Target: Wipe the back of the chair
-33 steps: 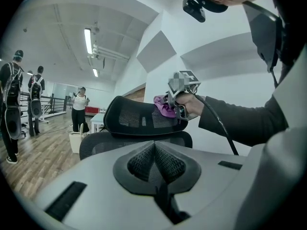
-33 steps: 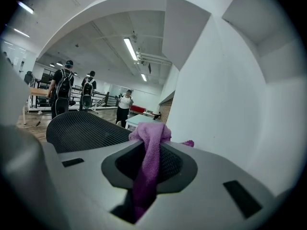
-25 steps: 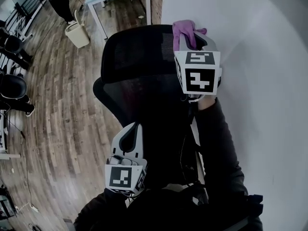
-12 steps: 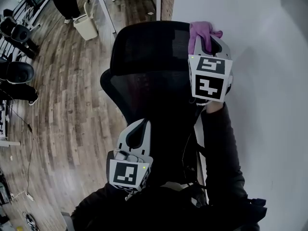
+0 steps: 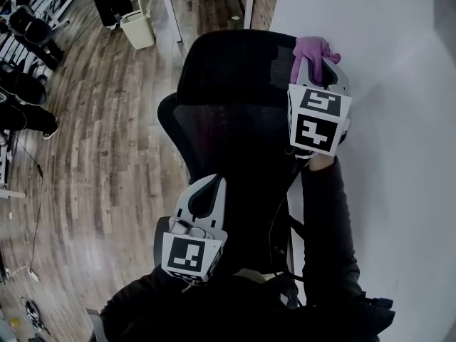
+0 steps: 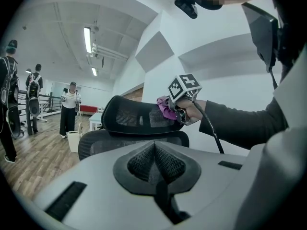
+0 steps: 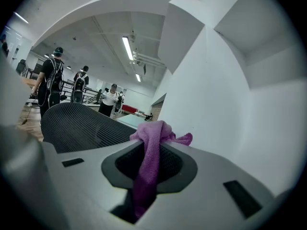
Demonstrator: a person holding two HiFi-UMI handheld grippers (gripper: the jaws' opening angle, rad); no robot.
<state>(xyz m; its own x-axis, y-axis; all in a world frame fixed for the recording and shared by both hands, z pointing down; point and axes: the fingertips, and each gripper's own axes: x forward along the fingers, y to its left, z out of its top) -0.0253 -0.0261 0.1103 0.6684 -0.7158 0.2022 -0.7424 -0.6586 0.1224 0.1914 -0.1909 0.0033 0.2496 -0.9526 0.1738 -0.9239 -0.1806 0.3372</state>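
Right gripper, head view: pinching purple cloth at jaw tips; chair back just left, long axis running away from wearer. Left gripper view: left gripper pressed together, empty. Right gripper view: cloth lengthwise along jaws, bunched end beyond tips.

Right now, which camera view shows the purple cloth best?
The right gripper view: the purple cloth fills the middle, pinched between the shut tongs, hanging down. The head view shows only a bunch beyond the marker cube. The left gripper view shows it small, at the headrest edge.
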